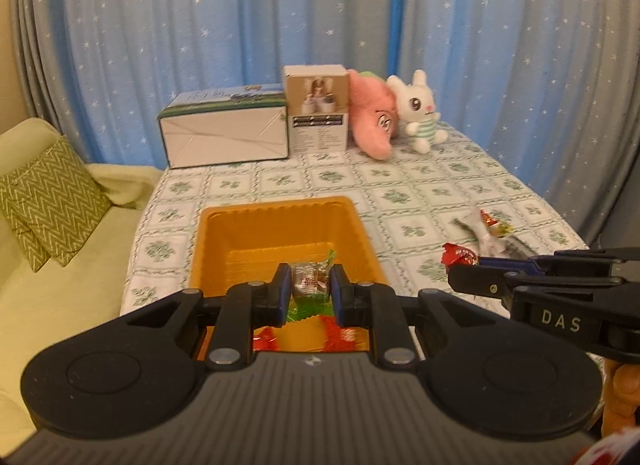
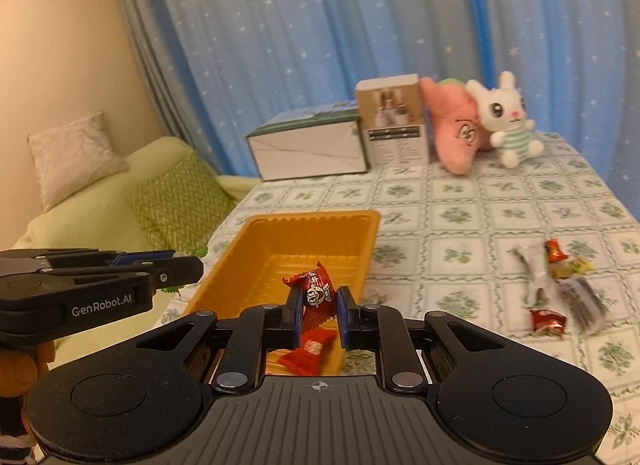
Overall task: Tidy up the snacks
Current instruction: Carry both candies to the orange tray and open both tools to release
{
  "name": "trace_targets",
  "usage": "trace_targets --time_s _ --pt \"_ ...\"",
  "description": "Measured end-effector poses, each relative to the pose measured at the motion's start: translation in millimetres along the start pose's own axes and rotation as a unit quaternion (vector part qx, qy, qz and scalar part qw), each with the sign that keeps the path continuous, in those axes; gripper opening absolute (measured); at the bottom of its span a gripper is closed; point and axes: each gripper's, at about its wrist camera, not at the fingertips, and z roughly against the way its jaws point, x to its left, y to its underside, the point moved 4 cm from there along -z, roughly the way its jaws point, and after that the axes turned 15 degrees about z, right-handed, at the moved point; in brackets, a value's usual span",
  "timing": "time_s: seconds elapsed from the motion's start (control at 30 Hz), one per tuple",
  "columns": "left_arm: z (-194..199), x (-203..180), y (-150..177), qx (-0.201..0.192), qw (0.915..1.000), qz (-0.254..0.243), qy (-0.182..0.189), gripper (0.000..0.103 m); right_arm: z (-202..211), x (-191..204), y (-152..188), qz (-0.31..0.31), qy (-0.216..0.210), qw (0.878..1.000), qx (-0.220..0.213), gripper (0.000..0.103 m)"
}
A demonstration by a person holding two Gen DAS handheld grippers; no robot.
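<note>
Orange tray [image 2: 372, 221] holding red candies [image 2: 308, 353] – left gripper [image 1: 311, 285] clamping green-wrapped candy [image 1: 310, 279], right gripper [image 2: 319, 301] clamping red candy [image 2: 316, 291]

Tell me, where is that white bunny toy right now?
The white bunny toy sits at the table's far end in front of the blue curtain, leaning against the pink plush, on the right in both views.

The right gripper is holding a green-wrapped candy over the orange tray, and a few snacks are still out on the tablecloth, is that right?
Not quite. The candy in the right gripper is red-wrapped, not green; the right wrist view shows it clamped between the jaws. The rest holds: it is over the orange tray, and a few snacks lie on the tablecloth.
</note>
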Motion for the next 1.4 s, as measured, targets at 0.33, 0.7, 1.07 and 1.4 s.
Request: trace_targets --time_s 0.33,0.7,1.07,1.4 --pt "-36.7 38.0 0.3 0.027 0.9993 0.024 -0.009 0.018 -45.4 4.4 -7.9 0.007 -0.015 1.000 0.022 0.017" --pt "-85.0 57.6 -3.8 0.059 0.9972 0.045 0.002 0.018 -92.0 -0.3 -7.6 0.003 -0.024 0.999 0.044 0.017" --pt "-115.5 61.5 -1.2 0.070 0.9960 0.054 -0.004 0.024 -116.8 -9.0 -0.3 -0.004 -0.022 0.998 0.059 0.017" --pt "-104.7 79.4 -0.8 0.060 0.9955 0.072 -0.016 0.031 -121.0 -8.0 2.7 -0.010 -0.029 0.997 0.064 0.017"
